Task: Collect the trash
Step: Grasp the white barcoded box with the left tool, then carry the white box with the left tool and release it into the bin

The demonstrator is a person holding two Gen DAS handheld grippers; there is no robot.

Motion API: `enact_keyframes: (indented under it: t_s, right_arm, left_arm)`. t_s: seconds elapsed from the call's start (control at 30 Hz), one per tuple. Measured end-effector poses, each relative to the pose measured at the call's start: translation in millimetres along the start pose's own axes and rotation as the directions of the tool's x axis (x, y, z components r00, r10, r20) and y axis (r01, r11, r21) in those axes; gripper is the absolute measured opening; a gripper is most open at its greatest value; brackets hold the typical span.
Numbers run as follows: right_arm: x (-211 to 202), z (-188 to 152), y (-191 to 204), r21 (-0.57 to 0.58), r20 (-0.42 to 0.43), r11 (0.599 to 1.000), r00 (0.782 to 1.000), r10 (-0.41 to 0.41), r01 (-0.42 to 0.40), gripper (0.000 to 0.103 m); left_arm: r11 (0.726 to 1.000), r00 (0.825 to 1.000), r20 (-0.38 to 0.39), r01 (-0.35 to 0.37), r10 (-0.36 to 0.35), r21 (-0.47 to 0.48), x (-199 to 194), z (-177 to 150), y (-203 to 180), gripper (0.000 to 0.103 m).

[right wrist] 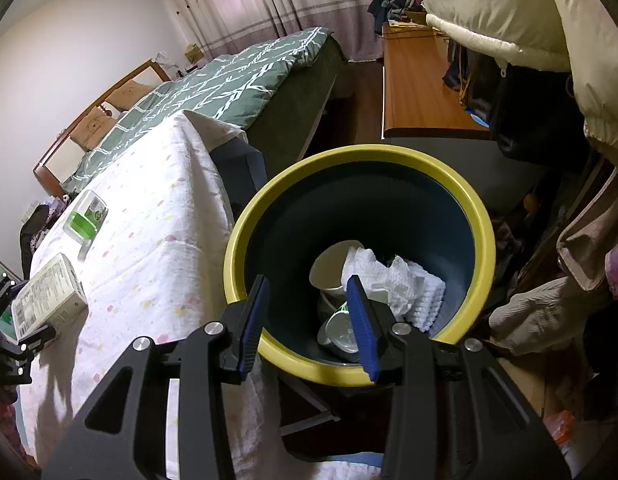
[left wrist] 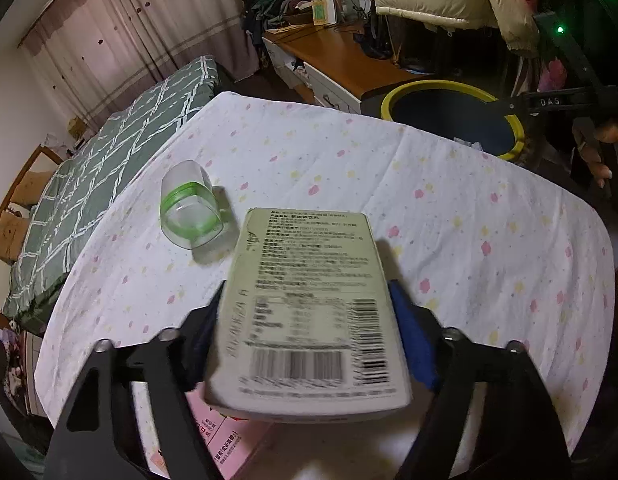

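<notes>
A bed (right wrist: 213, 80) with a green quilt crossed by white lines stands behind a table (left wrist: 449, 216) draped in a soft white cloth dotted with pink and yellow flowers; the cloth hangs in folds over the table edge. Beside the table sits one round bin (right wrist: 483, 236), a glossy yellow rim around a dark blue wall.

Only the right wrist view looks into the bin. It shows a crumpled white paper towel (right wrist: 405, 284) with a quilted texture, one pale paper cup (right wrist: 329, 270) on its side, and one or more cup shapes beneath, too dim to count.

Two pieces of trash are outside the bin. One rectangular cardboard carton (left wrist: 309, 312), pale green and printed with text and barcodes, is clamped between the blue pads of the left gripper (left wrist: 309, 344) above the cloth. One clear plastic bottle (left wrist: 191, 208) with a green band lies on its side on the cloth, near the carton but apart from it.

The right gripper (right wrist: 309, 320) hangs above the bin's near rim, fingers spread and empty. Only the left wrist view shows the carton's barcodes.
</notes>
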State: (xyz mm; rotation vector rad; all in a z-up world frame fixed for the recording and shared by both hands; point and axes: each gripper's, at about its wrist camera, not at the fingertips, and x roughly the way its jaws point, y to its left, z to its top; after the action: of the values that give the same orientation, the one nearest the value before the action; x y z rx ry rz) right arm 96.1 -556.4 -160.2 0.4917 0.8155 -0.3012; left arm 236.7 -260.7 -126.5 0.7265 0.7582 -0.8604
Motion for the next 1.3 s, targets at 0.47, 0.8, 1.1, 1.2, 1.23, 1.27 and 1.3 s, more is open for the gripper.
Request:
enact_keyframes:
  t_s: [0.47, 0.8, 1.1, 1.2, 1.23, 1.27, 1.3]
  right_arm:
    - [-7.5, -1.7, -3.1, 0.002, 0.013, 1.000, 1.000, 0.013, -0.013, 0.039]
    - [-37.4, -8.4, -26.0, 0.007, 0.064, 1.000, 0.998, -0.021, 0.020, 0.039]
    - [-57.8, -22.2, -67.9, 0.041, 0.080, 0.997, 0.994, -0.071, 0.068, 0.039]
    - [-61.3, -28.7, -84.8, 0.063, 0.074, 0.995, 0.993, -0.087, 0.082, 0.039]
    - [-61.7, -30.6, -90.3, 0.072, 0.071, 0.994, 0.993, -0.090, 0.084, 0.039]
    - [-61.8, -32.4, -95.2, 0.079, 0.067, 0.993, 0.993, -0.095, 0.089, 0.039]
    - [-61.6, -33.5, -98.5, 0.084, 0.065, 0.992, 0.993, -0.099, 0.094, 0.039]
  left_arm:
    - [1.000, 0.997, 0.073, 0.031, -0.031, 0.001, -22.5, 23.5, -19.5, 0.072]
    - [0.993, 0.987, 0.127, 0.094, -0.103, 0.076, -14.6, 82.0, -62.4, 0.072]
    - [0.967, 0.973, 0.114, 0.180, -0.202, 0.177, 35.4, 161.2, -133.8, 0.072]
    - [0.961, 0.970, 0.098, 0.200, -0.221, 0.192, 53.9, 180.0, -153.6, 0.072]
    - [0.959, 0.970, 0.093, 0.204, -0.226, 0.197, 59.7, 185.7, -159.8, 0.072]
    - [0.958, 0.970, 0.088, 0.205, -0.226, 0.202, 66.0, 192.0, -166.6, 0.072]
    - [0.957, 0.970, 0.084, 0.206, -0.226, 0.205, 71.1, 196.8, -172.0, 0.072]
